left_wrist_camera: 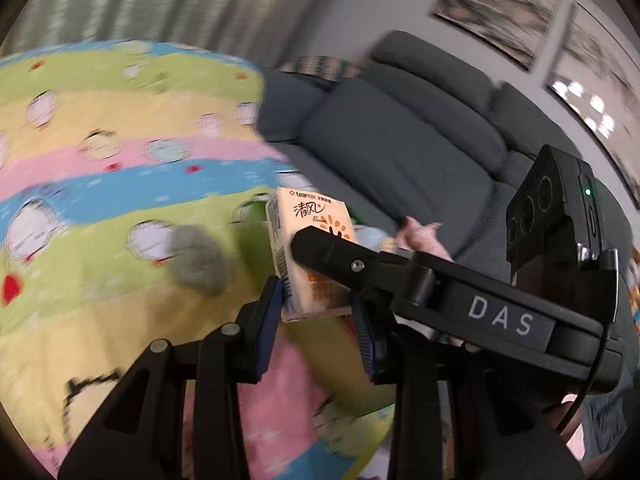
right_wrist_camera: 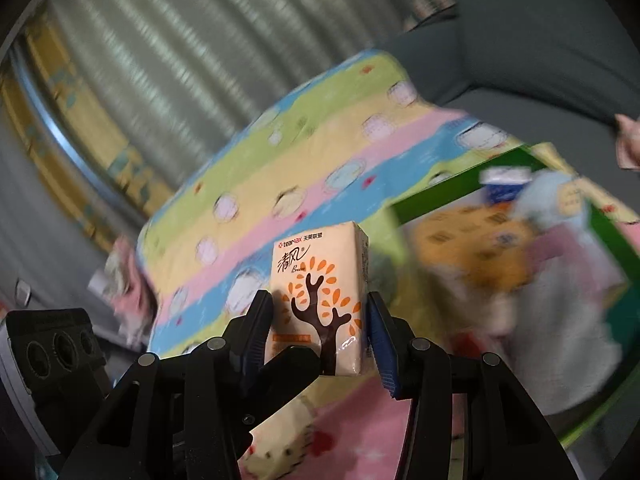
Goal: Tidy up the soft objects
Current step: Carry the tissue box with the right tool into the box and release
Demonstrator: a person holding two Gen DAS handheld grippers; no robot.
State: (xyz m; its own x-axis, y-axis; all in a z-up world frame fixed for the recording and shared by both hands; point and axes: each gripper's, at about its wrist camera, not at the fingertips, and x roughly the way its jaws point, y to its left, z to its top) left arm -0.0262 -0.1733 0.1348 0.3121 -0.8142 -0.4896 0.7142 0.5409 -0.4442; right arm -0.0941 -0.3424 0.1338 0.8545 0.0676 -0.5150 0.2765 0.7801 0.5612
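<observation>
A peach tissue pack with an orange and brown tree print [right_wrist_camera: 320, 300] is held up above a striped pastel blanket [left_wrist_camera: 100, 160]. My right gripper [right_wrist_camera: 320, 320] is shut on its two sides. My left gripper [left_wrist_camera: 316, 312] is also closed on the same tissue pack [left_wrist_camera: 304, 248], at its lower end, and the right gripper's finger crosses in front of the pack in the left wrist view. A green bin [right_wrist_camera: 460, 188] at the right holds several soft items, blurred. A grey fuzzy object [left_wrist_camera: 196, 260] lies on the blanket.
A dark grey sofa [left_wrist_camera: 400, 140] stands behind the blanket, with framed pictures [left_wrist_camera: 500, 12] on the wall above. Grey curtains [right_wrist_camera: 160, 60] hang at the back. A pink cloth [right_wrist_camera: 128, 288] lies at the blanket's left edge.
</observation>
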